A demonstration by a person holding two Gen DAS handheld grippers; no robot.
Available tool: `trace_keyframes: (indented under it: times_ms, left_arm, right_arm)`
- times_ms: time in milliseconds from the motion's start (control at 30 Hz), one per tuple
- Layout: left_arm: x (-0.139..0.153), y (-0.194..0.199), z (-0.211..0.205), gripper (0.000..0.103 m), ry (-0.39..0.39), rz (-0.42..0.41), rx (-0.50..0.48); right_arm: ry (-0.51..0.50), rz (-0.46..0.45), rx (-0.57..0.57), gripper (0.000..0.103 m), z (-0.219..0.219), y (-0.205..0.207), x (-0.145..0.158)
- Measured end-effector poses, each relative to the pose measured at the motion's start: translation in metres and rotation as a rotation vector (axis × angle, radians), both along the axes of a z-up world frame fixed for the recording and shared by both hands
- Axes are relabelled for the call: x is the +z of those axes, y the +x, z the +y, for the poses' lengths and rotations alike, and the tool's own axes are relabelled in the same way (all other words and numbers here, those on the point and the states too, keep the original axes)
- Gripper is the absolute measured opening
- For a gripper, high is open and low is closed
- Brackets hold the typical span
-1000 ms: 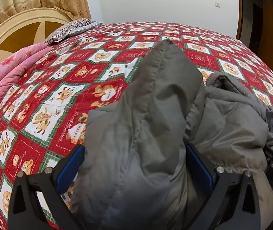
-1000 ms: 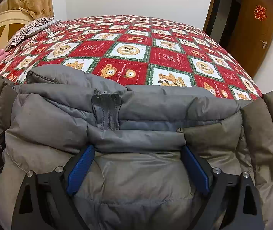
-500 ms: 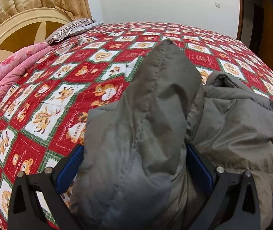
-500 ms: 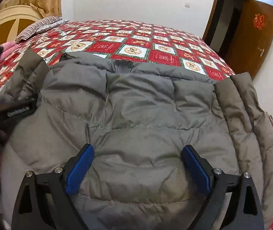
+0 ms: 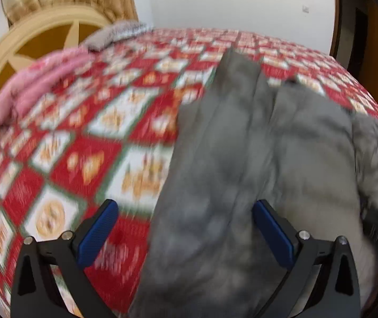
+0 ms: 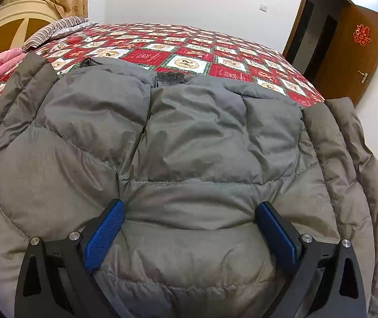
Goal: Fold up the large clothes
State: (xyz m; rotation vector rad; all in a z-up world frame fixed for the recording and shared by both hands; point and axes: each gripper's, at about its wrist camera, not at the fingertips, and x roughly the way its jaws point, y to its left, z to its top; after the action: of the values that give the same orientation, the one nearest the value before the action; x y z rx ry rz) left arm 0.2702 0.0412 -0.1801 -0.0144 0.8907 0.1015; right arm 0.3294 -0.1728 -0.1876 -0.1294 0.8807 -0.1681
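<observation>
On the bed [image 6: 242,50], the grey coat [image 6: 189,145] is the landmark for everything else. In the left wrist view, which is badly motion-blurred, the left tongs [image 5: 183,228] stand wide apart and grip nothing: one blue pad sits over the red quilt just left of the coat's edge, the other over the coat itself. A long padded strip, probably a sleeve [image 5: 231,111], lies along the coat's left side, pointing away toward the far wall. Left of the coat a pink blanket [image 5: 35,84] is bunched by the headboard [image 5: 24,42]. In the right wrist view the right tongs [image 6: 189,225] are likewise spread wide and hold nothing, both pads resting against the puffy body of the coat near its closer end. The collar [image 6: 171,78] lies at the coat's far edge, and a second padded strip runs down its right side. My reading is that the coat is spread fairly flat, with the sleeves brought alongside the body at most; the main folds of the body look not yet made, so most of the work remains.
</observation>
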Motion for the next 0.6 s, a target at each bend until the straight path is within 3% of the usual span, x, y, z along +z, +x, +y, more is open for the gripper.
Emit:
trace_keyframes:
  times_ms: [100,233,333,467,600]
  left_arm:
    - [-0.013,-0.003,0.018,0.103,-0.108,0.022,0.029]
    - [-0.016,-0.003,0.02,0.103,-0.15,0.017,0.033]
    - [-0.019,-0.006,0.022,0.103,-0.165,0.002,0.033]
    - [-0.02,-0.014,0.021,0.103,-0.176,0.002,0.018]
    - [-0.021,-0.017,0.018,0.103,-0.165,-0.004,-0.011]
  right_arm:
    - [-0.013,-0.008,-0.01,0.099,0.002,-0.025,0.017]
    - [0.017,-0.09,0.009,0.099,0.002,-0.082,0.035]
    - [0.023,-0.095,0.014,0.099,0.001,-0.106,0.023]
    - [-0.023,-0.101,0.045,0.1,0.006,-0.105,-0.003]
    - [-0.017,-0.096,0.038,0.101,0.005,-0.102,-0.009]
